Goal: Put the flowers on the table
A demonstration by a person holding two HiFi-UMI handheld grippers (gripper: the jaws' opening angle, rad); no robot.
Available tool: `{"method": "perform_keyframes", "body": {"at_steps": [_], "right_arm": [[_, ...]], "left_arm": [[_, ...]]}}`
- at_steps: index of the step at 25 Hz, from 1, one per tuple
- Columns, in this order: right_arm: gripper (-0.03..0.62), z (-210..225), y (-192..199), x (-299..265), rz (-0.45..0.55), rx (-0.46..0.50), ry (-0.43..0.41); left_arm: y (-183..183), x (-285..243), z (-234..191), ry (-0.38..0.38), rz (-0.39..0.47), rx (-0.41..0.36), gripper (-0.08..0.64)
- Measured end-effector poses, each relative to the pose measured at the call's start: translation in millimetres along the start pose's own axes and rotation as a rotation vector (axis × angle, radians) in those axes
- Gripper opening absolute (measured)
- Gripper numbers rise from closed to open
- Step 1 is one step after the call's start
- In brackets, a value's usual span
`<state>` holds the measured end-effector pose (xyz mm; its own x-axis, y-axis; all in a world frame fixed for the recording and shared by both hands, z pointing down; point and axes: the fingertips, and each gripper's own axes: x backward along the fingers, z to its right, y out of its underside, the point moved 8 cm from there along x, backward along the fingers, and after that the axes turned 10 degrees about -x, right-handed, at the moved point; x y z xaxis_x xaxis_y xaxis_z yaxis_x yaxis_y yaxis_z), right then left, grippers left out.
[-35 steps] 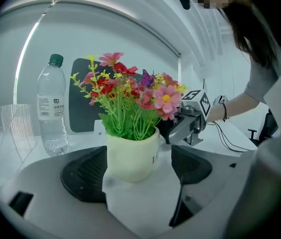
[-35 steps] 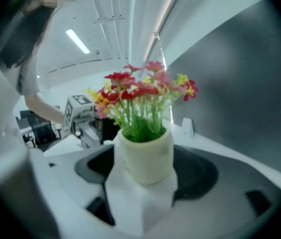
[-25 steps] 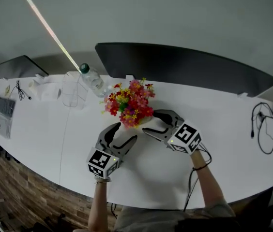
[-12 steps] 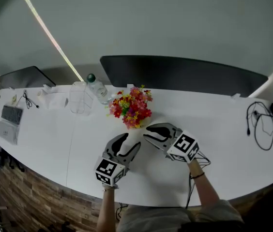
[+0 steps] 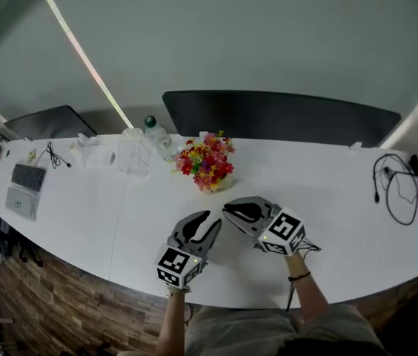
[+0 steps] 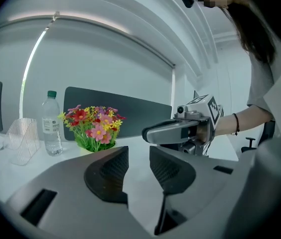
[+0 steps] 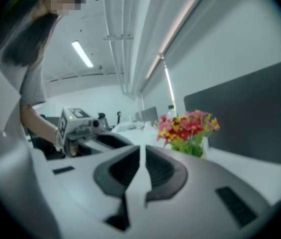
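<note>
A small bunch of red, pink and yellow flowers (image 5: 206,163) in a pale pot stands upright on the white table (image 5: 357,228), with nothing holding it. It also shows as the flowers (image 6: 91,126) in the left gripper view and the flowers (image 7: 188,128) in the right gripper view. My left gripper (image 5: 209,223) hovers in front of the flowers; its jaws have just been closing, a gap remains and nothing is between them. My right gripper (image 5: 229,211) sits beside it; its jaws have just been closing and stand almost together, empty.
A water bottle (image 5: 157,134) and a clear plastic holder (image 5: 133,150) stand left of the flowers. A dark partition panel (image 5: 283,117) runs behind the table. Cables (image 5: 390,191) lie at the far right, and a small keyboard-like device (image 5: 24,188) at the far left.
Both grippers have drawn back from the flowers toward the table's front edge and risen. Their jaws have narrowed. The flowers stay where they stood on the table.
</note>
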<state>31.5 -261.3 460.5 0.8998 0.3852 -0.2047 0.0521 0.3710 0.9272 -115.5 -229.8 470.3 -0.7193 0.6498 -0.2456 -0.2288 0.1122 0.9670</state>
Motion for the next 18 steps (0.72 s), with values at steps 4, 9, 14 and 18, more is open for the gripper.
{"method": "perform_keyframes", "body": {"at_steps": [4, 9, 14, 18], "right_arm": [[0.043, -9, -2, 7, 0.024, -0.008, 0.007], [0.037, -17, -3, 14, 0.048, -0.012, 0.021], [0.035, -22, 0, 19, 0.064, -0.031, 0.036], [0.031, -27, 4, 22, 0.067, -0.037, 0.042]], "left_arm": [[-6, 9, 8, -0.011, 0.016, -0.010, 0.096], [-8, 17, 16, -0.014, 0.026, -0.014, 0.069], [-13, 20, 20, -0.001, 0.038, -0.006, 0.048], [-13, 21, 23, 0.014, 0.033, -0.007, 0.037]]}}
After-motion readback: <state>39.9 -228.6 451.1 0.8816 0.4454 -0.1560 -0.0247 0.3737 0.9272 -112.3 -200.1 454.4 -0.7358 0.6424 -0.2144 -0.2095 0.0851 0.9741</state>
